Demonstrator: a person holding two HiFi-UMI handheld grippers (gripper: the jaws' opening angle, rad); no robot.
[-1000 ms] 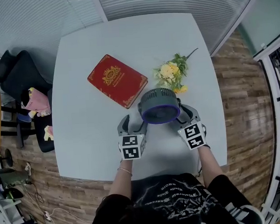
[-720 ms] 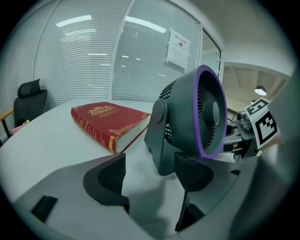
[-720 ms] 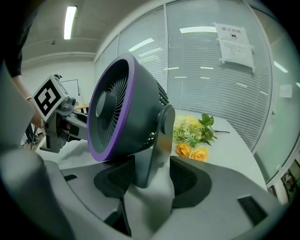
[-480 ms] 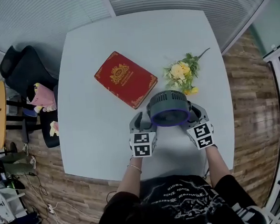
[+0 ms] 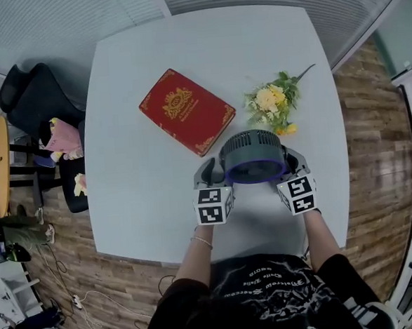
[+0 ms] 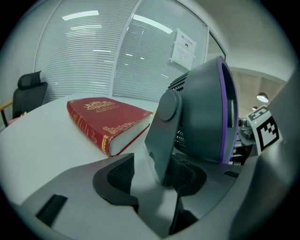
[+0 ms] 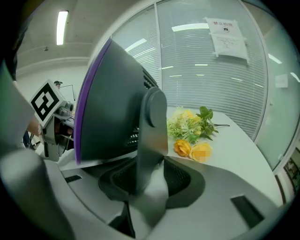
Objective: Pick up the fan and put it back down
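as their jaws have just been closing, right gripper [image 7: 145,185] pinches the fan [image 7: 110,108] by 1 stiff side arm, left gripper [image 6: 152,180] loosely straddles the other; seems light.

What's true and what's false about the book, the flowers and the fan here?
1. The book is red with gold decoration. True.
2. The flowers lie on top of the book. False: they lie on the table, apart from the book.
3. The fan has a purple ring. True.
4. The book lies open. False: it lies closed.
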